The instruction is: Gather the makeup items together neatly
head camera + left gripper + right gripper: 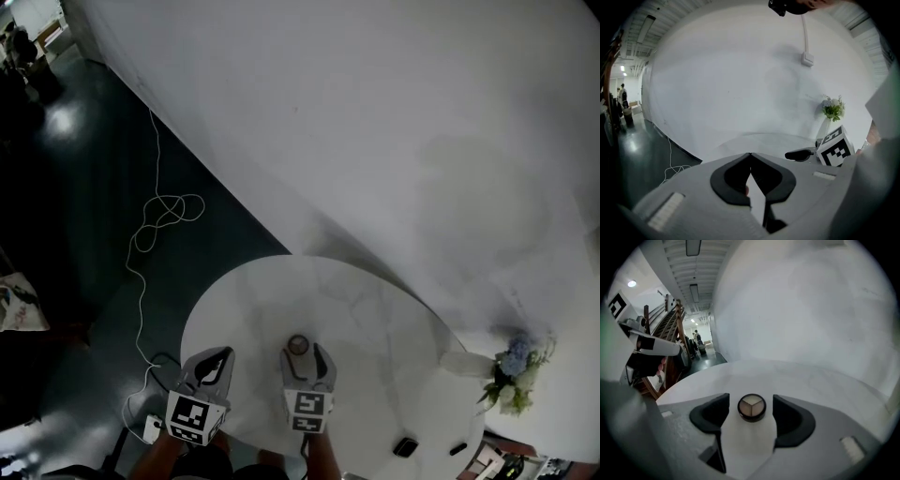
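A small round eyeshadow compact (298,344) with a dark rim and three beige pans lies on the round white table (281,291), near its front. My right gripper (301,353) stands open around it. In the right gripper view the compact (751,407) rests on the tabletop between the two black pads (712,413), apart from both. My left gripper (223,356) hovers at the table's front left edge, shut with nothing in it. In the left gripper view its pads (729,176) meet at the tip.
Two small dark items (405,446) lie near the table's front right edge. A white vase of pale flowers (511,370) stands at the right. A white cable (155,225) loops over the dark floor to the left. A white wall rises behind the table.
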`<control>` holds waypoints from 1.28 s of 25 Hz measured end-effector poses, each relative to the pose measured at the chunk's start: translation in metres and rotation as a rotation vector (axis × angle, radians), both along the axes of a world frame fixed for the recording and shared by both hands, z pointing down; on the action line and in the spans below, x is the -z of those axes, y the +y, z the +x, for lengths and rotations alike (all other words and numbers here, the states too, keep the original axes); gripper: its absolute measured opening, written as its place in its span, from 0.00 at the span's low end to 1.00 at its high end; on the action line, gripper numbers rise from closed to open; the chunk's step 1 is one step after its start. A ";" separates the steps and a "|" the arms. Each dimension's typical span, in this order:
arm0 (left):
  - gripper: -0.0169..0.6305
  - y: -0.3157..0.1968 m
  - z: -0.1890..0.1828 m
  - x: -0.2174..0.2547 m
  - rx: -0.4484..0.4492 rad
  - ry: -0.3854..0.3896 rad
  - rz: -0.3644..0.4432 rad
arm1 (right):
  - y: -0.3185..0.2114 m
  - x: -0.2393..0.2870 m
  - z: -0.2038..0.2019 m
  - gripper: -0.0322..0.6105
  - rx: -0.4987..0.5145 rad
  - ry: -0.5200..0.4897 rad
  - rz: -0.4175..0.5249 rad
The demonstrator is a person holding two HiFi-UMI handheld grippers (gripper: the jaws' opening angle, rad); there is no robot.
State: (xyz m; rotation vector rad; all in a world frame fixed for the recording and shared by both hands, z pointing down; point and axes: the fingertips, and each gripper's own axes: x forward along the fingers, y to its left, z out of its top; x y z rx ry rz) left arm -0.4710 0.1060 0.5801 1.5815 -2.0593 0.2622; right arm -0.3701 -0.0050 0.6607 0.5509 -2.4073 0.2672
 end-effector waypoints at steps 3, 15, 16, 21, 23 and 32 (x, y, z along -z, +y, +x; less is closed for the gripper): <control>0.04 -0.001 -0.005 -0.005 0.004 0.008 -0.005 | 0.000 -0.011 -0.002 0.50 0.001 0.024 -0.017; 0.04 0.003 -0.011 -0.016 0.006 0.026 -0.022 | -0.001 -0.021 -0.003 0.39 0.006 0.086 0.016; 0.04 0.003 -0.011 -0.016 0.008 0.026 -0.021 | -0.001 -0.021 -0.003 0.39 0.007 0.087 0.018; 0.04 0.006 -0.009 -0.015 0.005 0.024 -0.021 | 0.000 -0.021 -0.003 0.39 0.007 0.081 0.016; 0.04 0.006 -0.008 -0.013 0.001 0.020 -0.018 | 0.001 -0.019 -0.002 0.38 0.004 0.077 0.011; 0.04 -0.006 0.007 0.020 -0.044 -0.016 0.034 | -0.005 0.026 0.020 0.38 -0.059 0.017 0.049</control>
